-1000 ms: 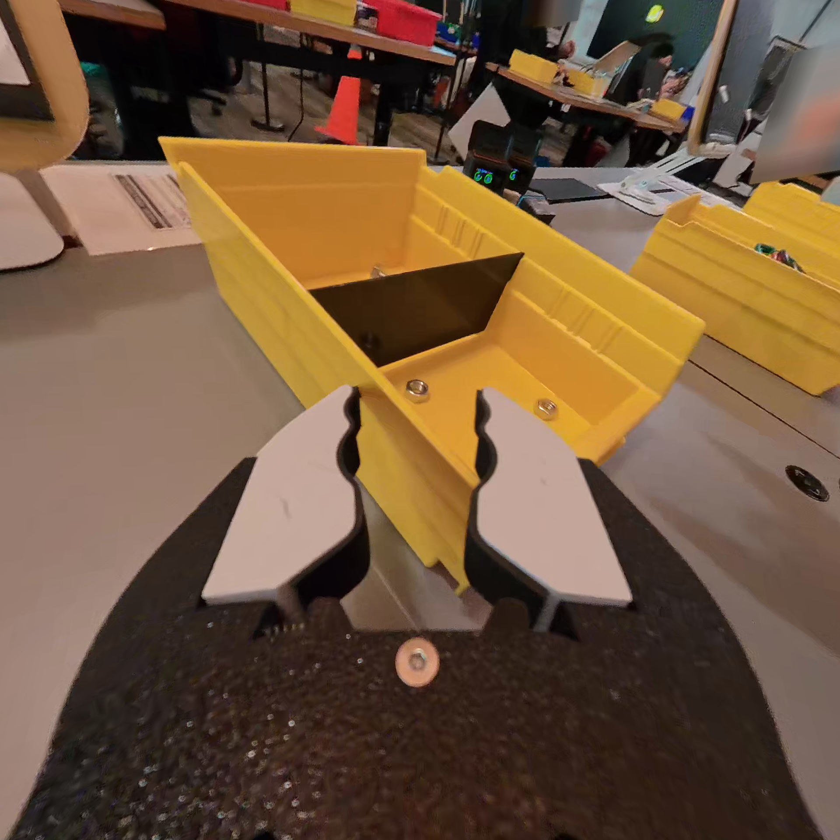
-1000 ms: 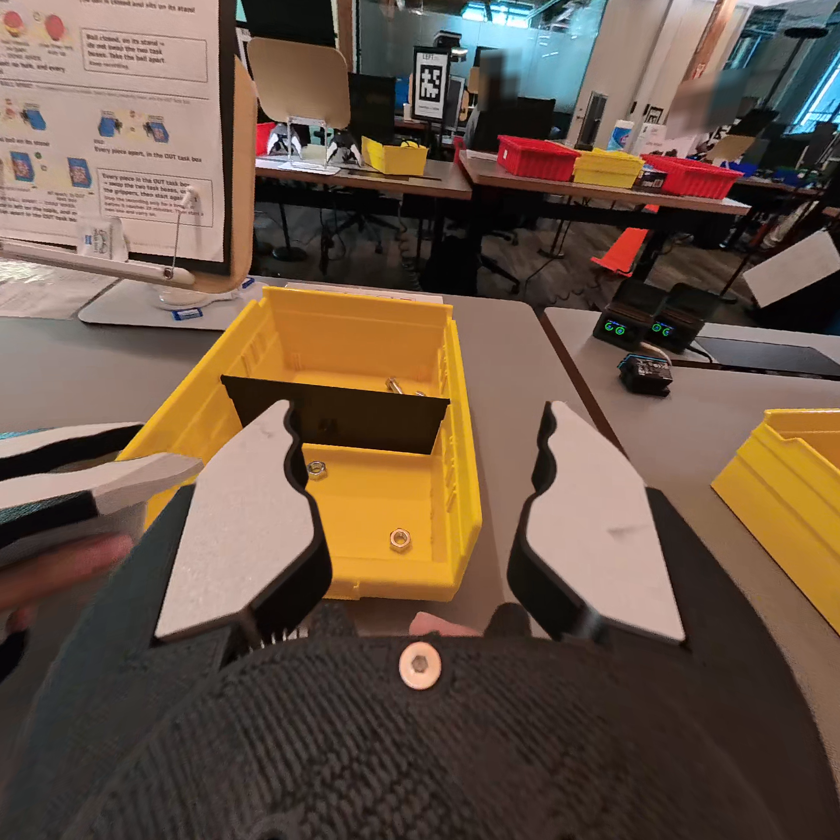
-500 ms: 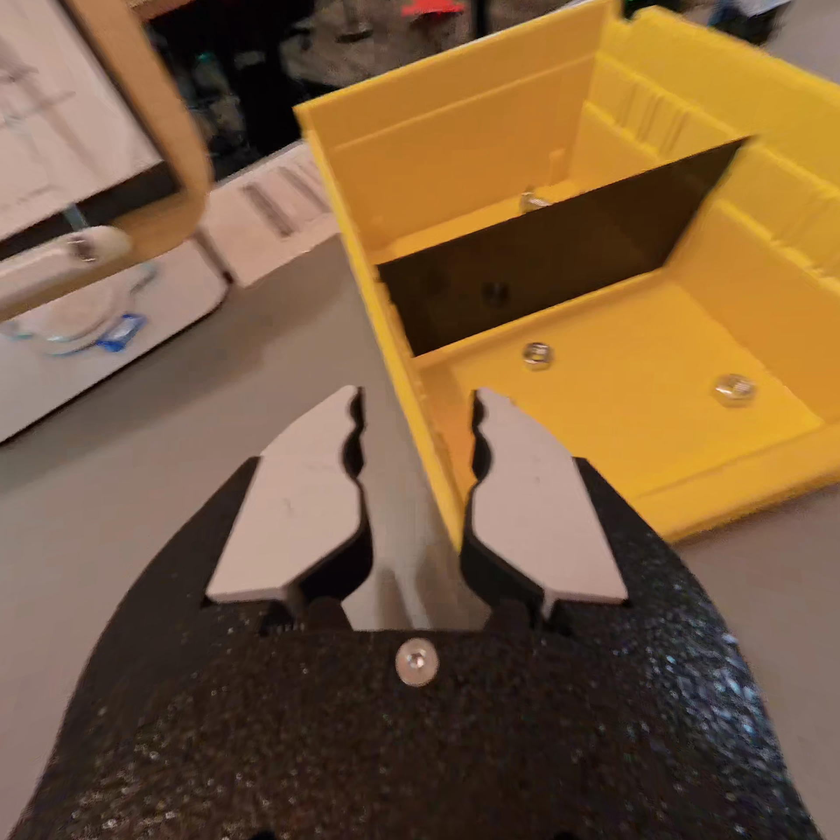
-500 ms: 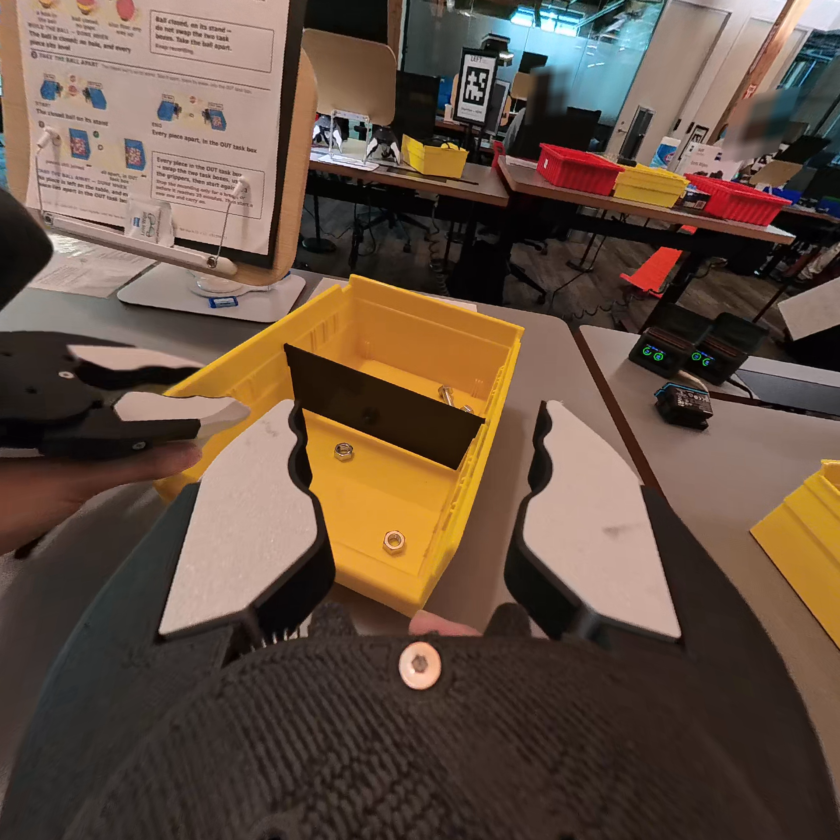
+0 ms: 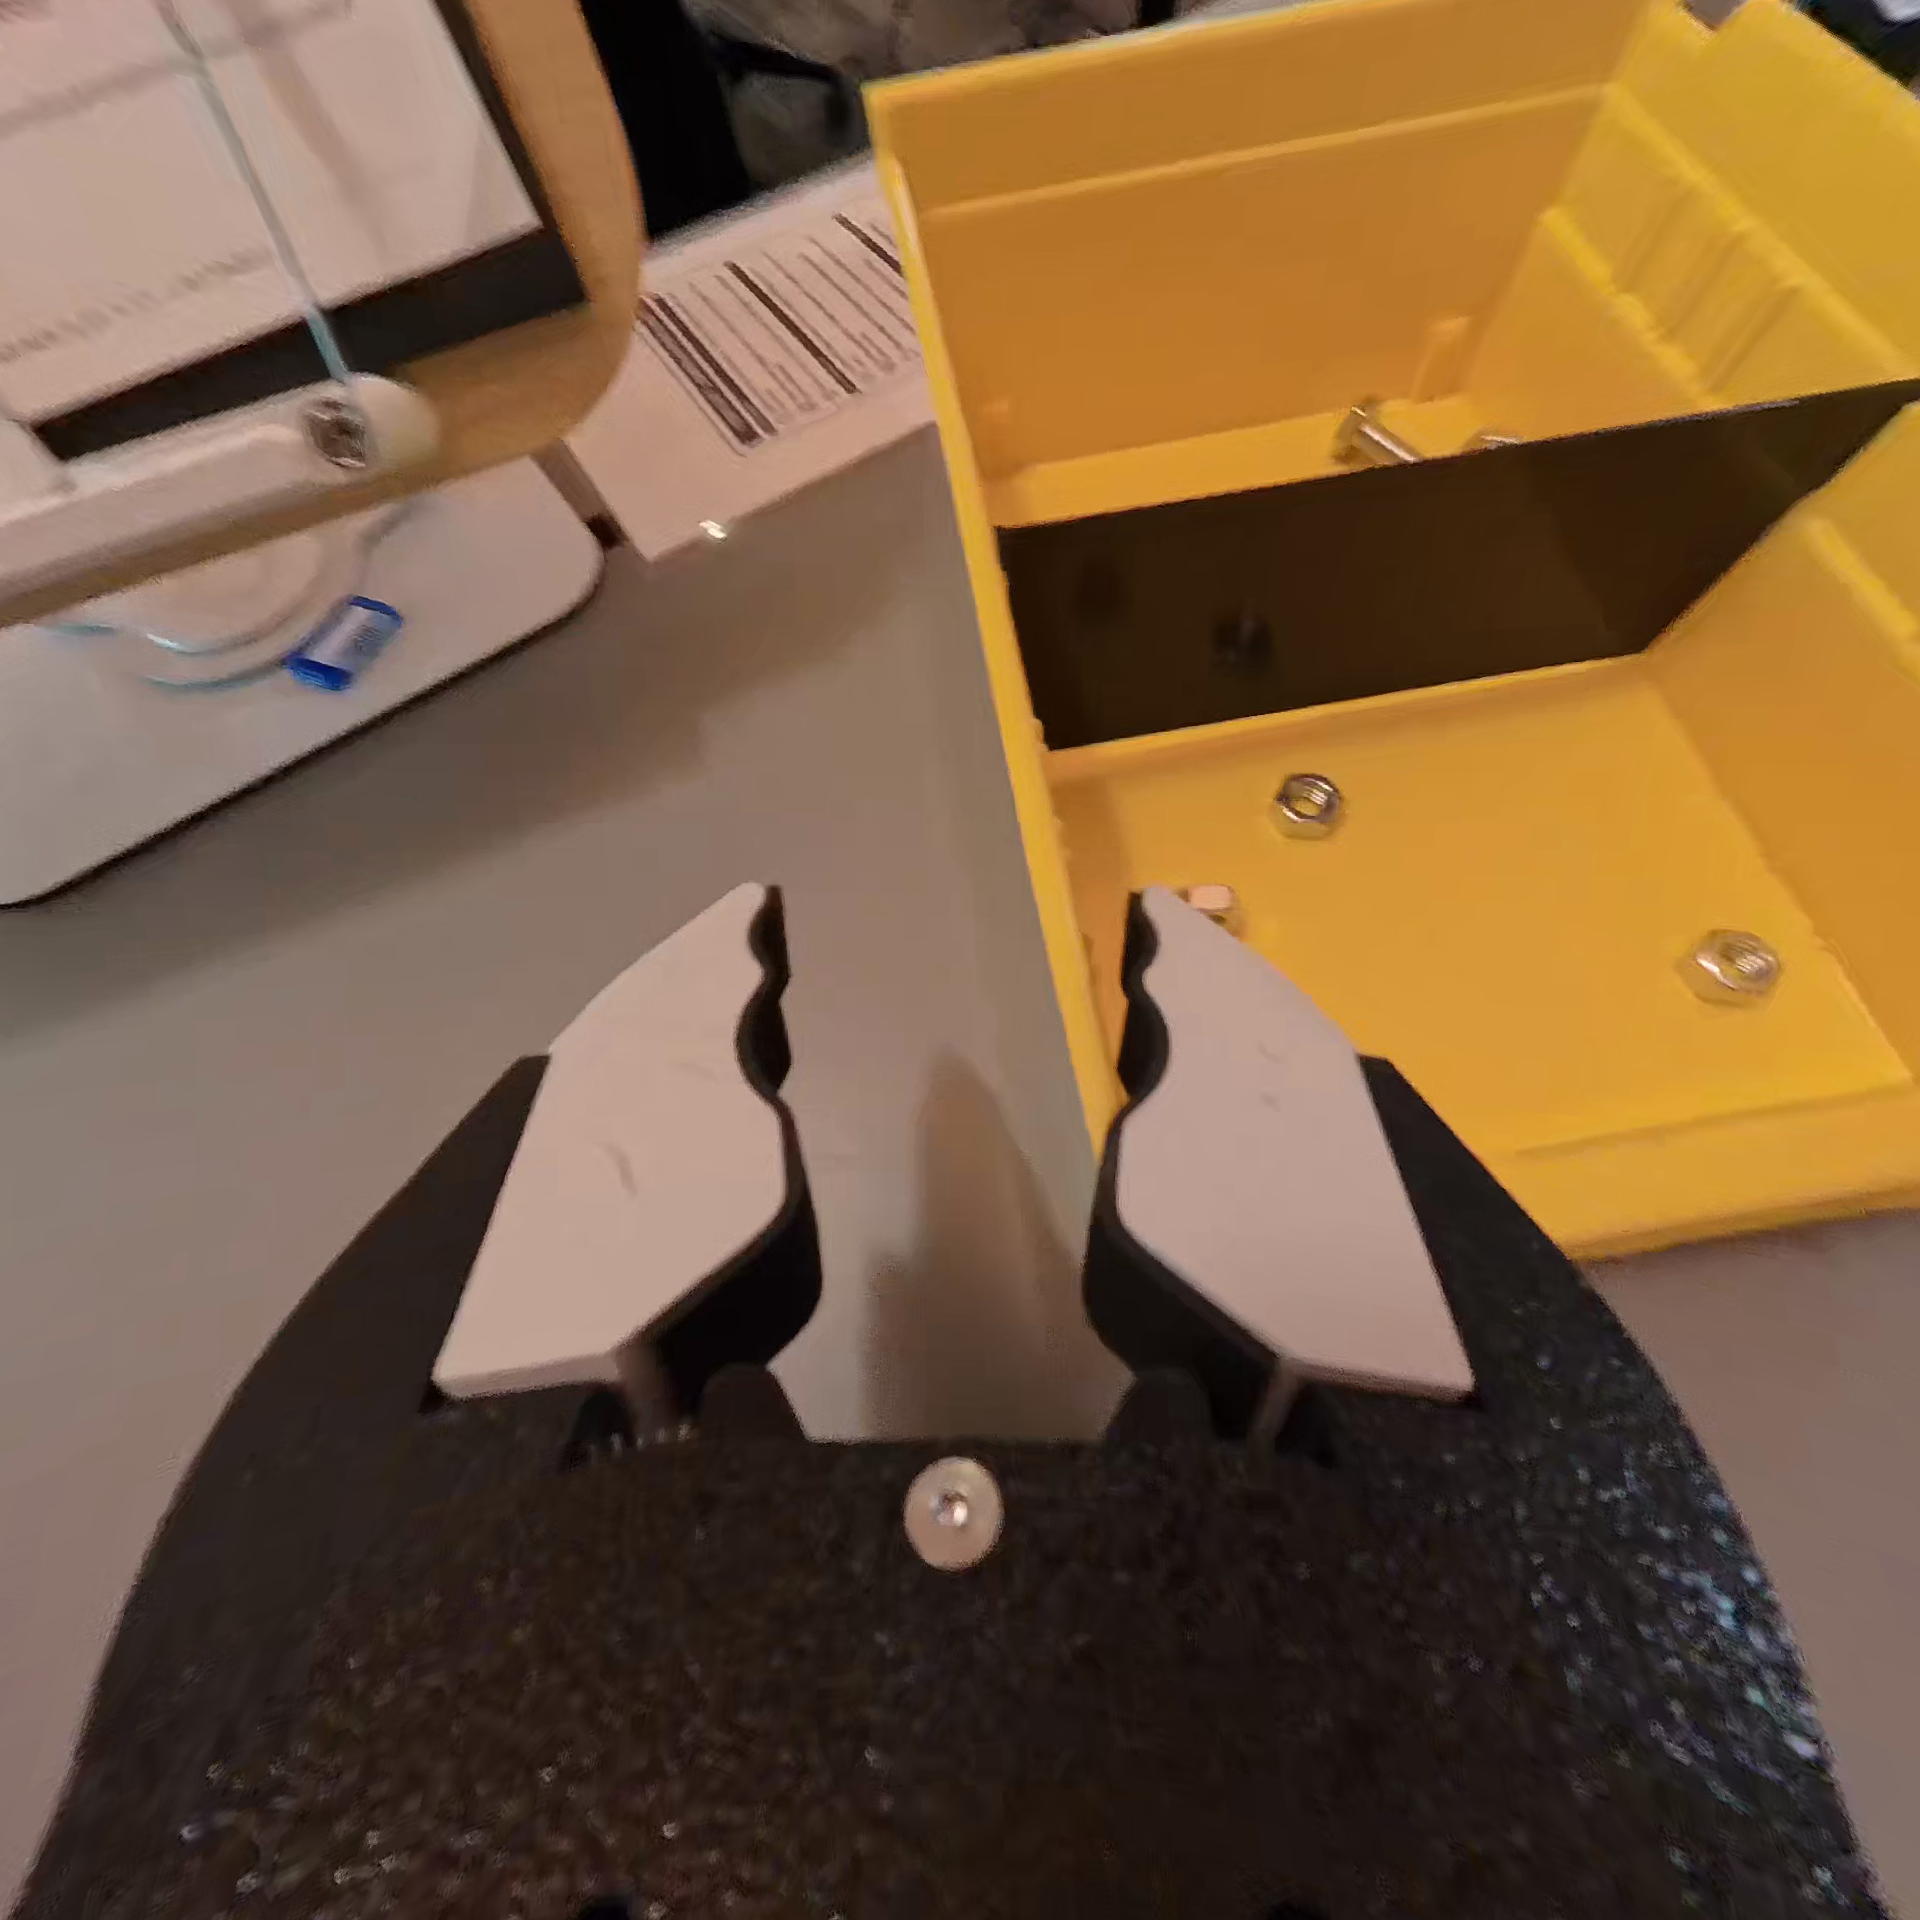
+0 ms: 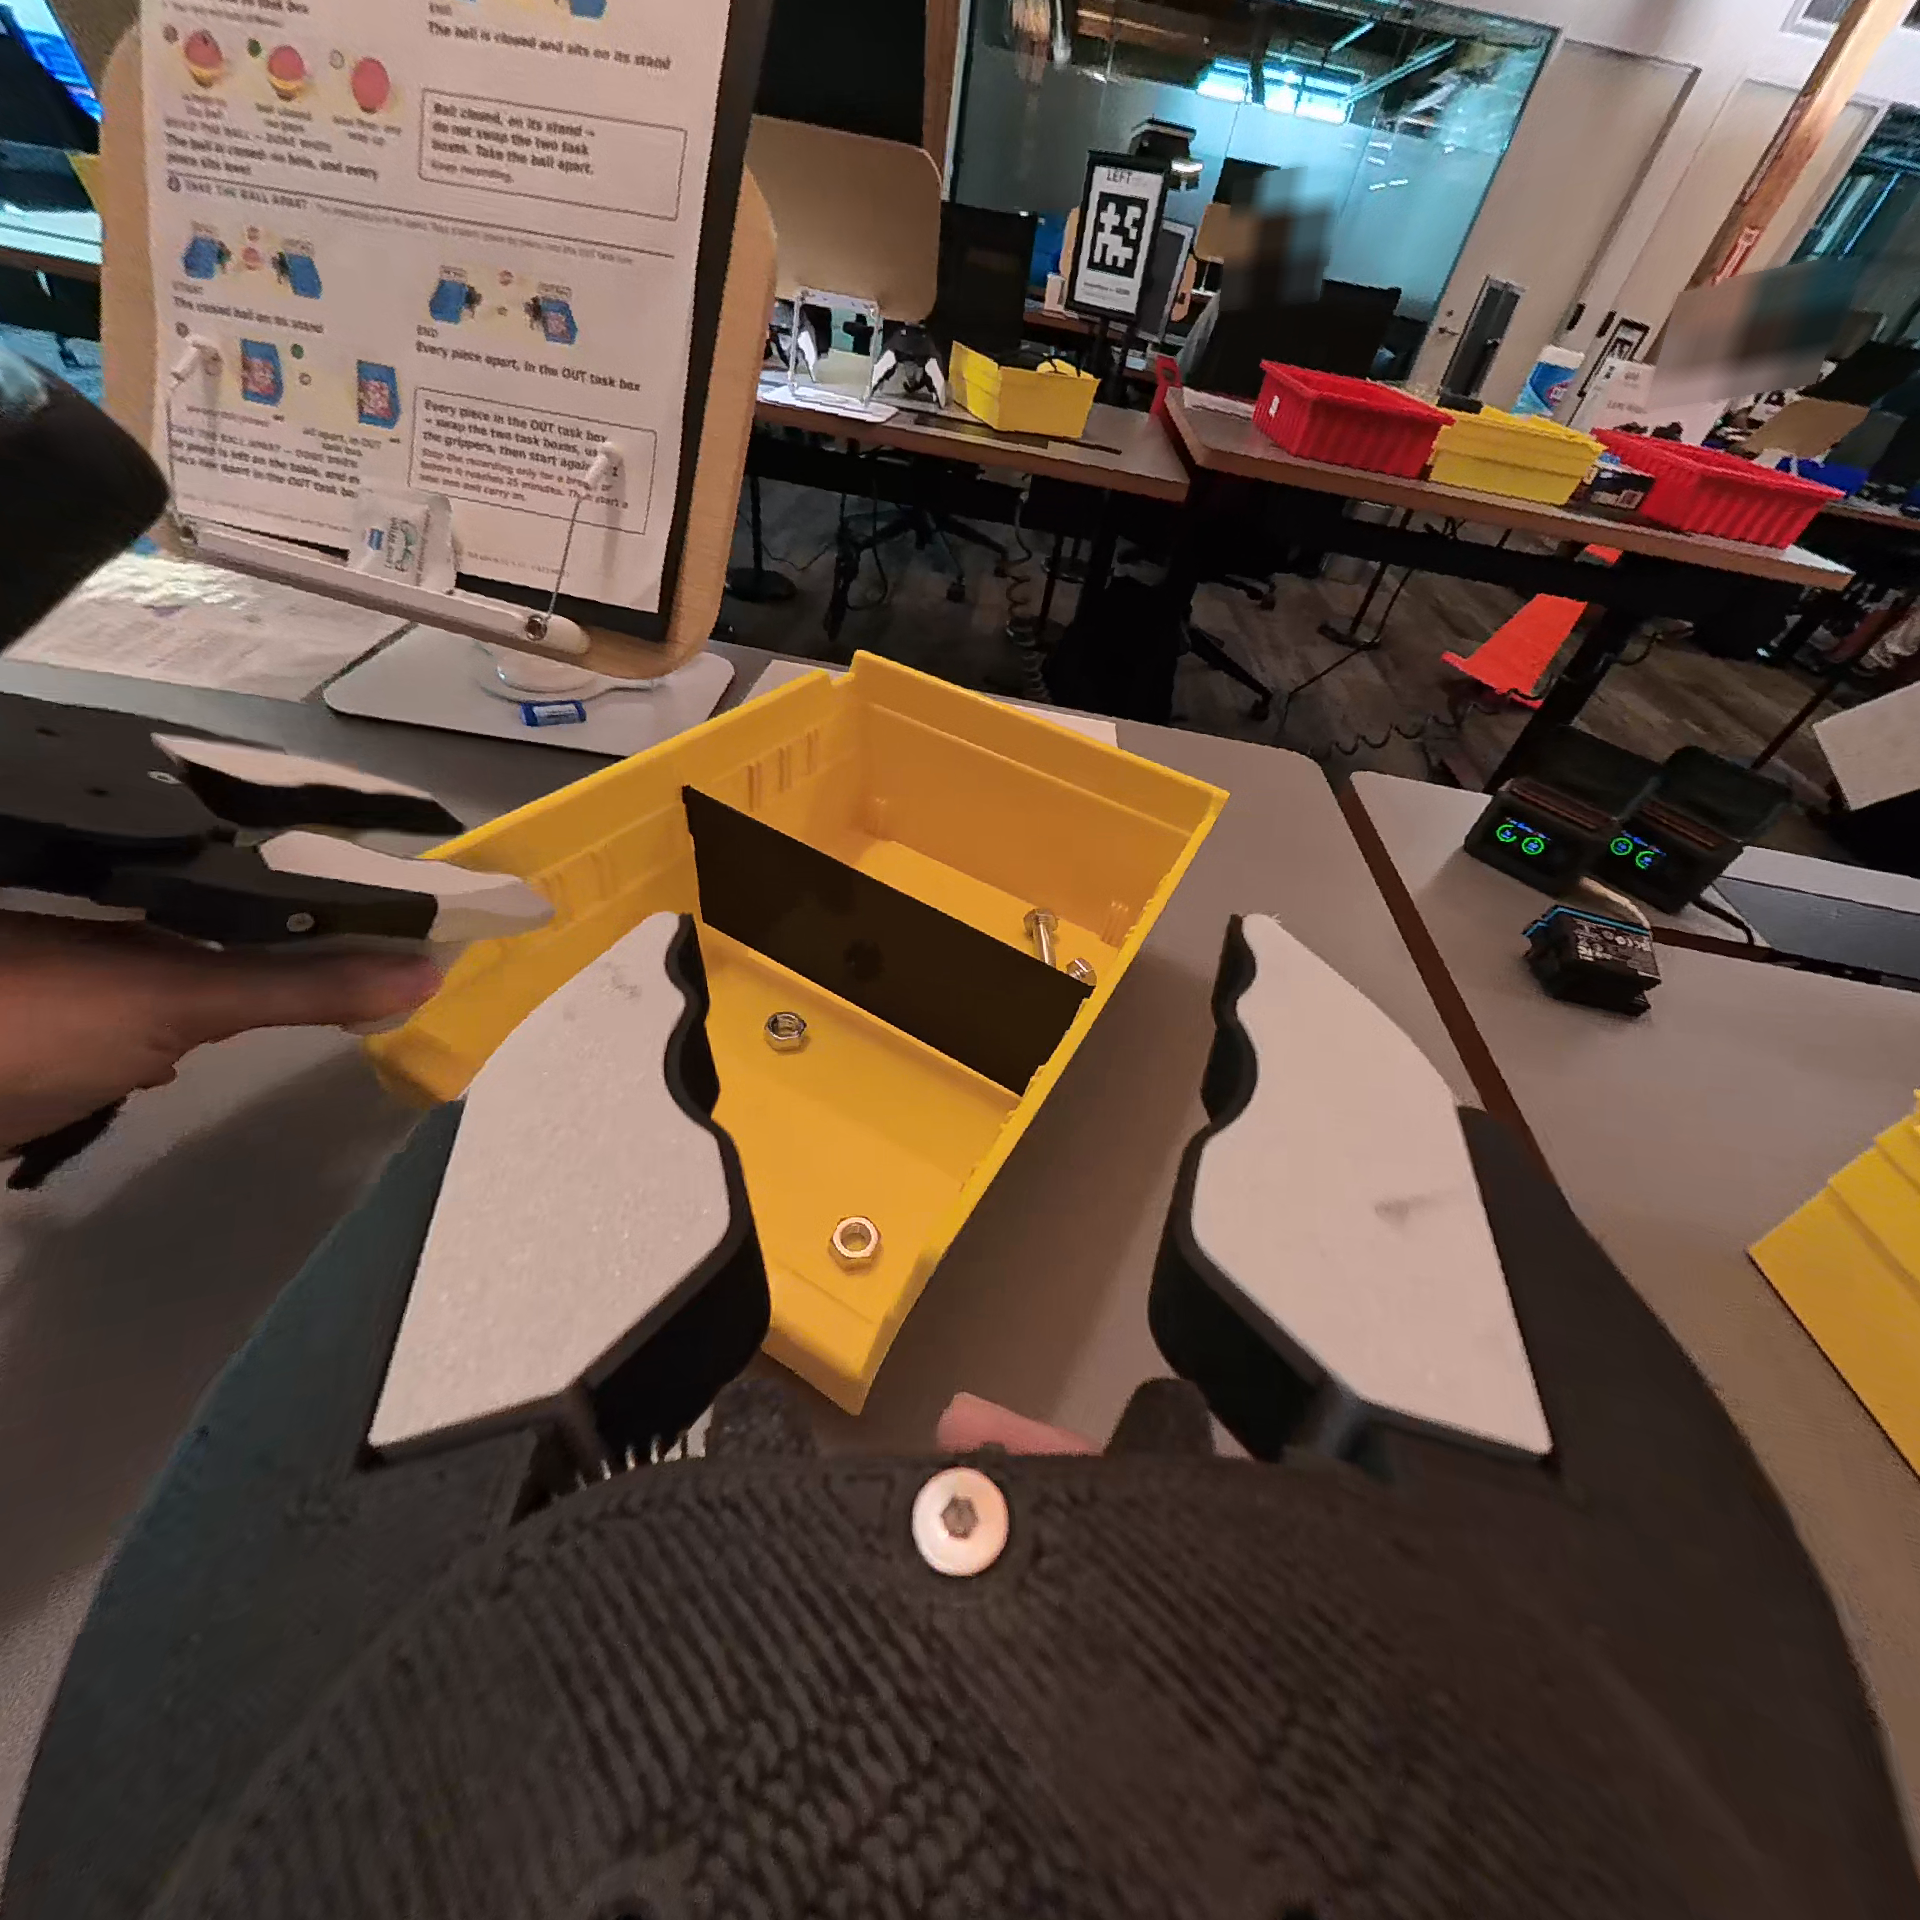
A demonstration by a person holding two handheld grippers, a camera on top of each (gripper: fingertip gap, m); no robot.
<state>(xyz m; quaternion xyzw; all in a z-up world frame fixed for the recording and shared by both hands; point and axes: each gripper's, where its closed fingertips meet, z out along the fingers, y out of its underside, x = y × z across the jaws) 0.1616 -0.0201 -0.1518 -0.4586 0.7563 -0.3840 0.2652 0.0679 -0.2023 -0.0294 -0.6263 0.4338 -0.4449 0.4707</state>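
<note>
Straddling the left side wall of the yellow bin [image 5: 1195, 260], the left tongs [image 5: 956, 904] stood apart with nothing clamped. One fingertip [image 5: 727, 935] hung outside the wall over the bare grey bench [image 5: 520, 831]. The other fingertip [image 5: 1174, 935] sat just inside the near compartment, close to the wall, though a sliver of yellow showed between pad and plastic. In the right wrist view these same tongs [image 6: 447, 883], carried by a hand [image 6: 156, 1018], reached the bin's left rim from the side.

A black divider [image 5: 1434, 561] split the bin crosswise. The near compartment held loose metal nuts: one near the divider [image 5: 1307, 803], one towards the front [image 5: 1730, 964], and a third [image 5: 1210, 899] half hidden just behind the inside fingertip. A bolt [image 5: 1371, 431] lay beyond the divider in the far compartment.

The right tongs [image 6: 961, 935] were spread wide and held nothing. They hovered above the bin's near corner, and both nuts in that view [image 6: 787, 1030] [image 6: 854, 1240] lay below and between the fingers, touched by neither.

Left of the bin stood a document stand [image 6: 436, 260] carrying a printed sheet. To the right were a second yellow bin [image 6: 1849, 1278], well apart, and small black devices with green lights [image 6: 1538, 831] on the neighbouring bench.
</note>
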